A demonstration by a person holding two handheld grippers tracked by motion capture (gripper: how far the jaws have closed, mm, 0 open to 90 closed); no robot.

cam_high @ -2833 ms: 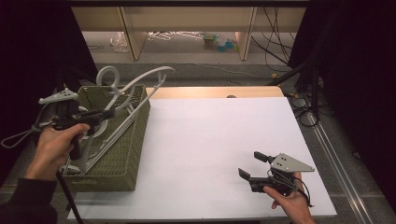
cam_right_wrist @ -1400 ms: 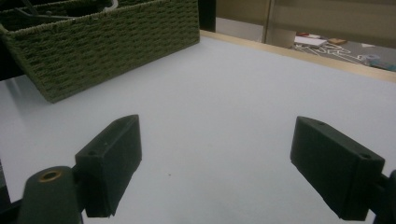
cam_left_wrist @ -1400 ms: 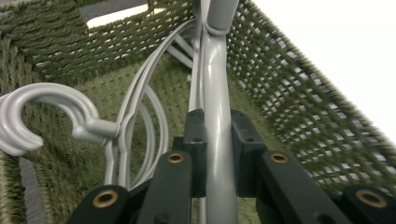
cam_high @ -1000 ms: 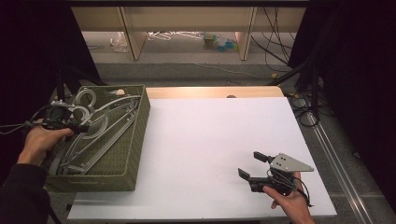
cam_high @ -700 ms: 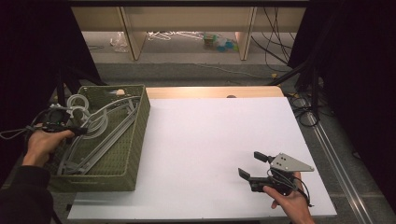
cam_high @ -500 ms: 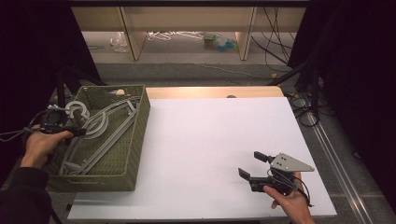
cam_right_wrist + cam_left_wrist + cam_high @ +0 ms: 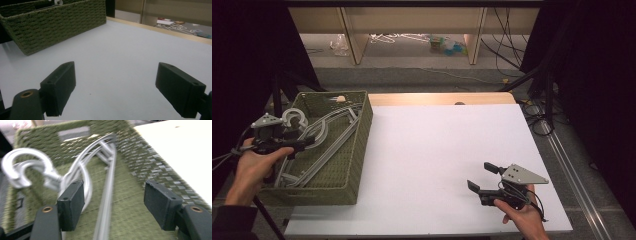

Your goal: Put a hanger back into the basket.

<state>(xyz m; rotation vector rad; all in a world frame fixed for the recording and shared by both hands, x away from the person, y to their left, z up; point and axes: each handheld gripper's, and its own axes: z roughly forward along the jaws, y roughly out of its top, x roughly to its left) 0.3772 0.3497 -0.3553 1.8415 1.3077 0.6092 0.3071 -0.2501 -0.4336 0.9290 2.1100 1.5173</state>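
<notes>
The white rectangular tabletop (image 7: pixel 432 160) carries a green woven rectangular basket (image 7: pixel 357 150) at its left edge. Inside the basket lie grey plastic clothes hangers (image 7: pixel 319 137), stacked lengthwise on its floor with their hooks curling up near the left wall; in the left gripper view the hangers (image 7: pixel 82 167) run away from the camera along the basket (image 7: pixel 140 150). The left gripper (image 7: pixel 294 145) is held over the basket's left rim; its jaws have just been opening and now stand wide apart, with a hanger bar seen between them but touched by neither pad. The right gripper (image 7: pixel 482 177) sits low over the tabletop's near right corner, well apart from the basket, its jaws spread wide on nothing.
</notes>
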